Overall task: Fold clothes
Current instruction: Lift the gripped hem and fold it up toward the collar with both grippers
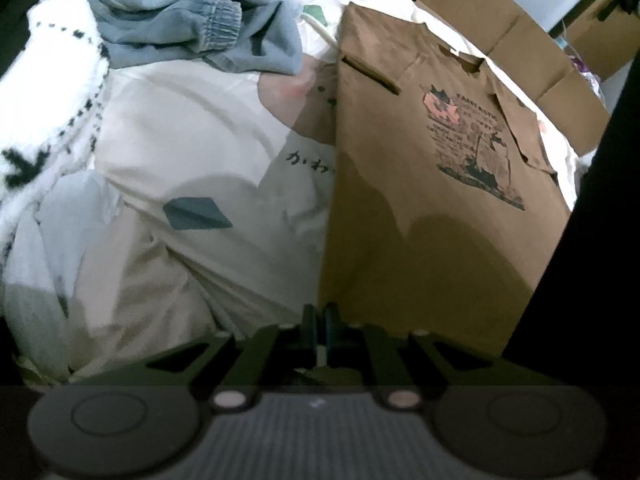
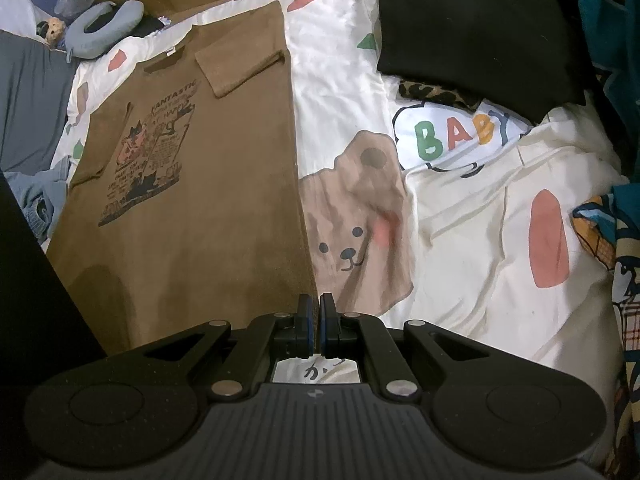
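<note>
A brown T-shirt (image 1: 420, 200) with a printed picture on its chest lies flat on the bear-print bed sheet (image 1: 180, 140), both sides folded inward. My left gripper (image 1: 320, 312) is shut at the shirt's near left corner, where the straight folded edge runs into its fingertips. In the right wrist view the same T-shirt (image 2: 208, 200) lies left of centre, and my right gripper (image 2: 316, 304) is shut at its near right corner, beside the bear face on the sheet (image 2: 460, 220). The cloth right at the pads is hard to make out.
A grey-blue sweatshirt (image 1: 180, 20) and a white knit with black marks (image 1: 52, 80) lie to the shirt's left. Cardboard (image 1: 520, 40) lines the far side. A folded black garment (image 2: 480, 20) on leopard cloth (image 2: 436, 94) lies far right, a blue neck pillow (image 2: 104, 28) far left.
</note>
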